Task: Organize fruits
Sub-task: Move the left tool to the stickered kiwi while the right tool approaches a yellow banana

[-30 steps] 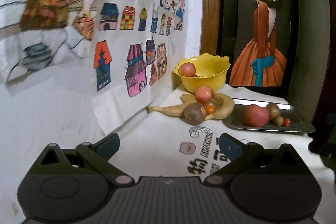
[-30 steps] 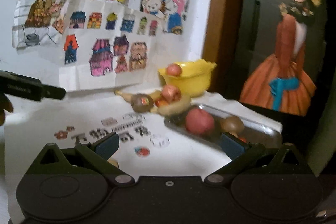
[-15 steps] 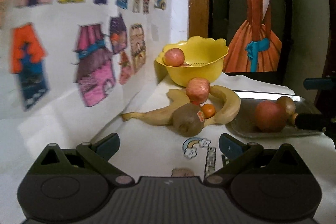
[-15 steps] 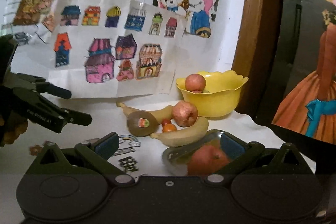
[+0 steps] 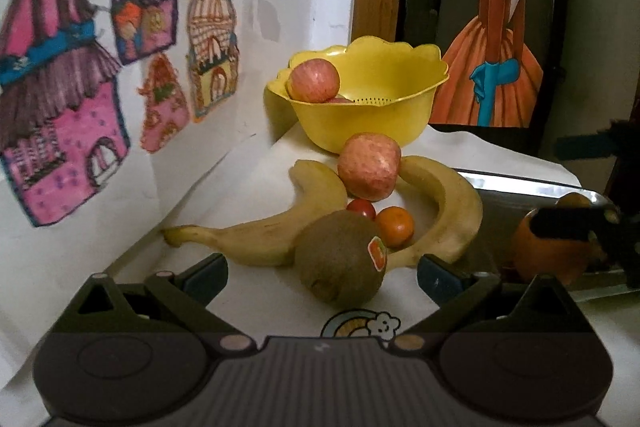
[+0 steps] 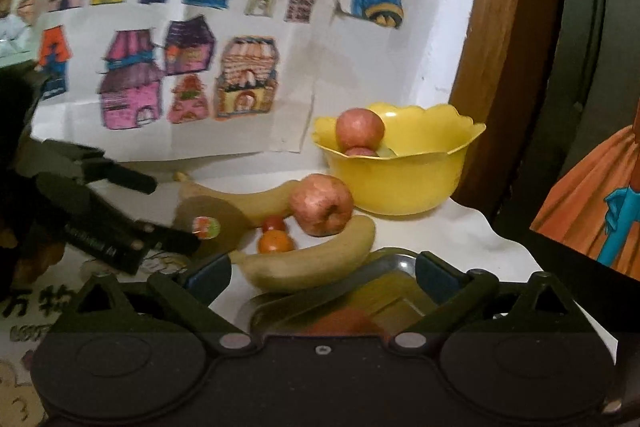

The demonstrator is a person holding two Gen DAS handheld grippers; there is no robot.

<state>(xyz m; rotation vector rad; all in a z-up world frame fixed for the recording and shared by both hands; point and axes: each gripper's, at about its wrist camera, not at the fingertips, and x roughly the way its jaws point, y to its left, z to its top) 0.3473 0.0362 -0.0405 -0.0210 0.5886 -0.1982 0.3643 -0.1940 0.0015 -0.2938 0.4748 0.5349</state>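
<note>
A: Left gripper (image 5: 322,273) status?

B: Jaws spread, nothing held. Kiwi (image 5: 340,257) sits dead ahead, just between the fingertips, on the white cloth (image 5: 256,287). One banana (image 5: 256,239) touches it on the left, another banana (image 5: 444,215) curves away front-right.

A: Handling?

B: My guess: light, fuzzy skin gives good friction, flesh soft, so squeeze gently. Take it across the fat middle, off the glossy sticker (image 5: 377,253).

A: Other fruit?

B: Beyond the kiwi: cherry tomato (image 5: 361,208) and small orange (image 5: 394,225), both smooth, round, prone to roll. Apple (image 5: 369,165) behind them, firm and waxy-looking. Farther ahead, yellow bowl (image 5: 372,107), plastic, scalloped rim, holed, with an apple (image 5: 314,81) inside.

A: Right gripper (image 6: 322,277)?

B: Also spread, empty. It hovers over the near end of a shiny metal tray (image 6: 384,263); a blurred reddish fruit (image 6: 344,321) lies directly under it.
</note>
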